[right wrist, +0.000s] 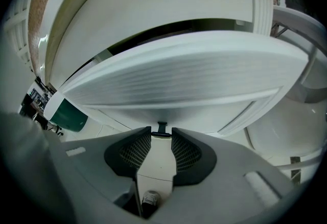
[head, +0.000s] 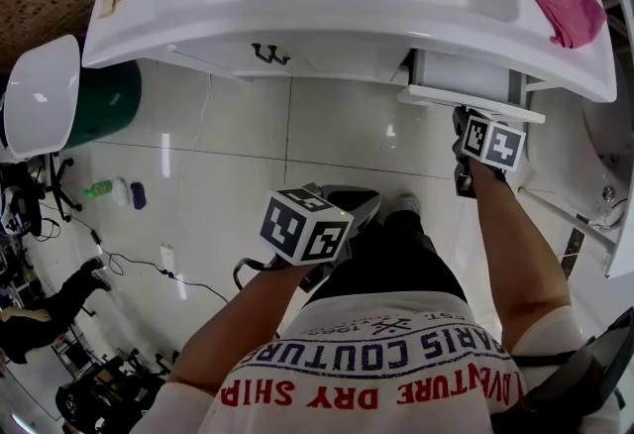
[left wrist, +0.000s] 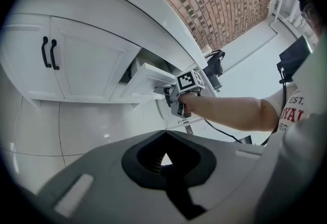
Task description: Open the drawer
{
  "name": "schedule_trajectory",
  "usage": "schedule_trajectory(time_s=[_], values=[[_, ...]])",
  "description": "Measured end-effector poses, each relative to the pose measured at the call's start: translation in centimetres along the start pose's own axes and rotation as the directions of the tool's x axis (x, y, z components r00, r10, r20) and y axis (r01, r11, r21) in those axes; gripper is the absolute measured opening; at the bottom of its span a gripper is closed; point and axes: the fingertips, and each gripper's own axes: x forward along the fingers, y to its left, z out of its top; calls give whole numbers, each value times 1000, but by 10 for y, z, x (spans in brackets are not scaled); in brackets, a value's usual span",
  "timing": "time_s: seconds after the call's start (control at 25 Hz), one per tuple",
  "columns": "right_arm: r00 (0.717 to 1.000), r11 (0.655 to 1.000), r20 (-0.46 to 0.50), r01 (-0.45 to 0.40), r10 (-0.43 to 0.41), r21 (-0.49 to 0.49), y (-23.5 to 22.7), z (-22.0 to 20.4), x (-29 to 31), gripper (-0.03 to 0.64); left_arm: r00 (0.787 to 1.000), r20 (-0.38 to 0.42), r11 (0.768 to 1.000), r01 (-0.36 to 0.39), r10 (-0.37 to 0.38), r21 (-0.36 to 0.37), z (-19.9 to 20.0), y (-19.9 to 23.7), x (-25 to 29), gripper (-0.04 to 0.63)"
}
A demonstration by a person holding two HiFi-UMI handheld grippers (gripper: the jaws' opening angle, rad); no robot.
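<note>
Drawer: the white drawer (head: 468, 97) sat under the right end of the counter (head: 297, 21), to the right of the cabinet doors (left wrist: 87, 64), with its front already out a short way.
Right gripper: the right gripper (right wrist: 162, 134) was pinching the small black handle (right wrist: 162, 126) on the drawer front, the bar caught between the two jaw tips.
Left gripper: the left gripper (left wrist: 164, 133) hung low near the person's waist, well apart from the cabinet, with its jaws pressed together on nothing.
Step in hand: probably the pull itself, with a good part of the travel left.
Direction: the pull looked best taken straight back along the drawer's runners, level and square to the front.
Grip: the bar was slim and held only at the tips, so steady pressure and no wrist twist seemed wise.
Pace: a slow, even draw would likely suit.
Risk: pulling downward or sideways could slide the tips off the handle or jam the drawer.
</note>
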Motion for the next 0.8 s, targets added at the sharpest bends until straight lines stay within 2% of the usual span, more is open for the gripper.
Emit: schedule_trajectory(time_s=[0.8], values=[[999, 1000, -32, 4, -3, 9, 3, -57, -28, 130, 999, -31, 998, 34, -32, 54, -13, -17, -4, -12]])
